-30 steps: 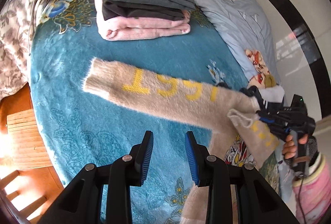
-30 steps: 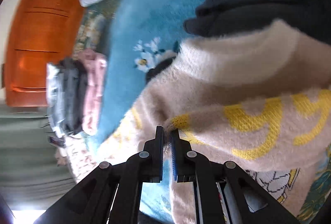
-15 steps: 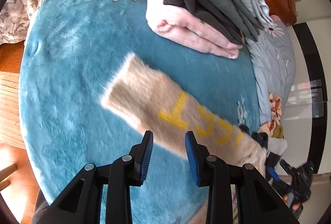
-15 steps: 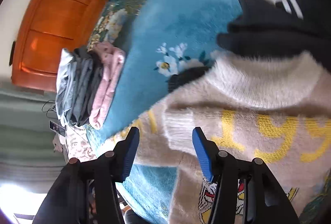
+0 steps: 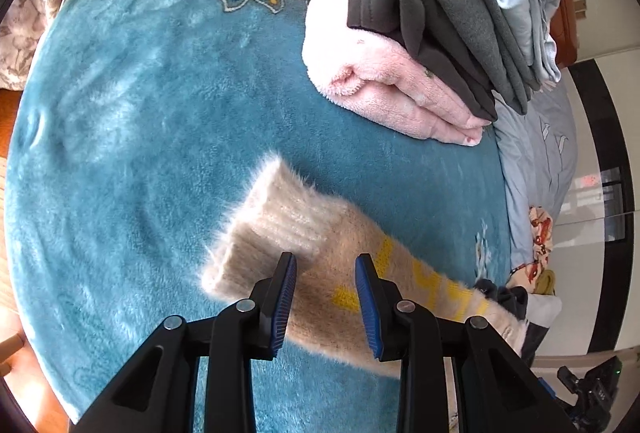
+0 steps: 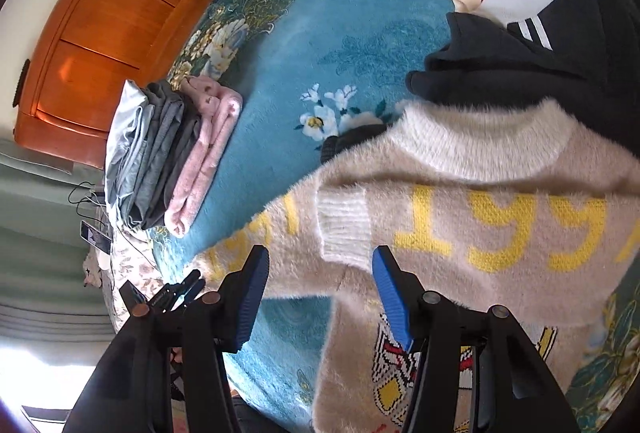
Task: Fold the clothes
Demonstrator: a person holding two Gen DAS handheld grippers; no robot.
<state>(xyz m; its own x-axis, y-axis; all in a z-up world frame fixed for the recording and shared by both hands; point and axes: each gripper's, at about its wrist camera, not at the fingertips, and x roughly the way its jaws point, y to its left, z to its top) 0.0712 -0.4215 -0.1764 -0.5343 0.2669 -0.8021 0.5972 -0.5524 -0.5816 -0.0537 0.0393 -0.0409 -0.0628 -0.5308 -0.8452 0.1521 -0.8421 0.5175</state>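
A fuzzy beige sweater [image 6: 480,193] with yellow numbers lies spread on the plush teal blanket [image 5: 160,113], one sleeve [image 5: 320,253] stretched out long, the other sleeve's ribbed cuff [image 6: 344,229] laid across the chest. The left gripper [image 5: 325,297] hangs over the long sleeve near its cuff, fingers wide and empty; the right gripper [image 6: 320,293] is also spread wide, holding nothing. The knit looks light, limp and stretchy, so it will likely sag unless pinched at the firmer ribbed cuff. A stack of folded clothes [image 5: 420,13] sits well apart.
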